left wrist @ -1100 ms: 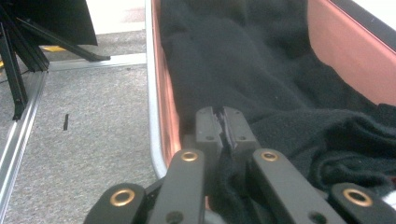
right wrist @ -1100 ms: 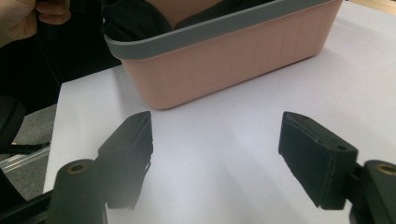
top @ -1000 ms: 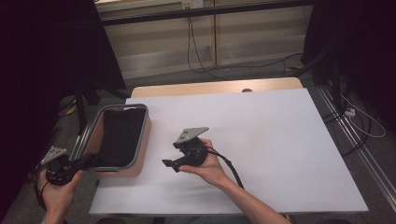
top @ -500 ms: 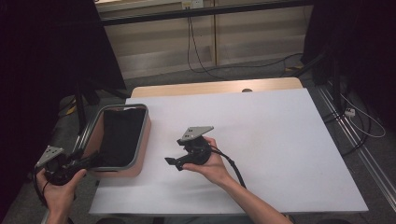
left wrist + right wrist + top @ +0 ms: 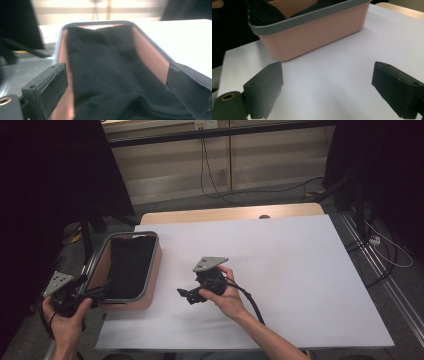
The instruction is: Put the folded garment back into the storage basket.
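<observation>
A: Where is the cloth you're after?

B: The crumpled black cloth (image 5: 110, 75) lies inside the pink plastic bin with the grey rim (image 5: 150, 270), at the left side of the white-covered table (image 5: 300, 270). Your left gripper (image 5: 100, 291) sits at the bin's near end, its jaws spread wide and holding nothing, aimed along the cloth.

A: And my other hand?

B: Your right gripper (image 5: 185, 295) hovers over bare table just right of the bin, jaws also wide apart and empty, pointing at the bin's side wall.

A: How do I take it cleanly?

B: I'd lower the left jaws over the near rim so one raised fold sits between them, then close on the fabric alone. Keep clear of the pink wall, or you'll likely pinch the bin and drag it. Hold the right gripper ready beside the bin in case it slides as you lift.
</observation>
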Motion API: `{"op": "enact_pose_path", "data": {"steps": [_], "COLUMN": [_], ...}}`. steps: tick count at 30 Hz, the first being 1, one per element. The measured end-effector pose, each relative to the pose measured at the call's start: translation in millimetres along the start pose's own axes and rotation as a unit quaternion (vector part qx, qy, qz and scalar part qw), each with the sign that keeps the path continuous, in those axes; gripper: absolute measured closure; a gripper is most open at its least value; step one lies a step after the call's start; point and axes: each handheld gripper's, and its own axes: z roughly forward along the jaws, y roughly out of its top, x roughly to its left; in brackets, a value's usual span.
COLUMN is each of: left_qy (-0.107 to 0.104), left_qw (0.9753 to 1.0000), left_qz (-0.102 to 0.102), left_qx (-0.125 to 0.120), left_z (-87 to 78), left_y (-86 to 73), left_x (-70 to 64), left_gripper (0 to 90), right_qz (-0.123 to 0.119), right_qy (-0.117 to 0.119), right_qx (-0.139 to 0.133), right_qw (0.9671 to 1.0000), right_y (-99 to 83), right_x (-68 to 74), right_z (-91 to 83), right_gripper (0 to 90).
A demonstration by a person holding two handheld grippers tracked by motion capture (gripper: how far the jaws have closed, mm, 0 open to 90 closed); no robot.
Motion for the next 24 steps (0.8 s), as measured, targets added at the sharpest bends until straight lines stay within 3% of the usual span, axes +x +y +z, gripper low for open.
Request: {"op": "enact_pose_path", "data": {"steps": [5, 8, 12, 16, 19, 22, 24], "left_qy": [-0.012, -0.001, -0.027, -0.035, -0.044, -0.036, -0.041], "left_qw": [0.9996, 0.9992, 0.9984, 0.9975, 0.9965, 0.9964, 0.9965], "left_qz": [0.026, 0.039, 0.049, 0.061, 0.071, 0.077, 0.073], "left_qx": [-0.001, -0.004, 0.004, -0.002, 0.003, 0.006, 0.007], "left_z": [-3.2, -4.8, -3.1, 0.3, 3.1, 5.7, 8.6], "left_y": [1.2, 3.7, 6.2, 5.8, 6.8, 9.5, 10.7], "left_x": [-14.1, -24.9, -39.9, -55.6, -64.6, -72.7, -76.9], "left_gripper": [3.4, 4.1, 4.4, 4.7, 4.6, 5.6, 5.7], "right_qz": [-0.003, -0.004, -0.008, -0.011, -0.014, -0.016, -0.014], "right_qy": [-0.011, -0.018, -0.028, -0.037, -0.049, -0.074, -0.088], "right_qx": [-0.004, -0.014, -0.022, -0.024, -0.031, -0.036, -0.036], "right_qw": [0.9999, 0.9997, 0.9993, 0.999, 0.9982, 0.9965, 0.9954], "right_y": [-2.0, -3.7, -6.0, -8.2, -10.9, -13.7, -15.3], "right_x": [0.4, 0.0, 0.3, -0.4, -0.7, -1.3, -1.8], "right_z": [-2.0, -4.3, -8.6, -14.2, -19.5, -25.5, -28.9], "right_gripper": [10.2, 9.7, 9.5, 8.4, 7.5, 4.4, 4.1]}}
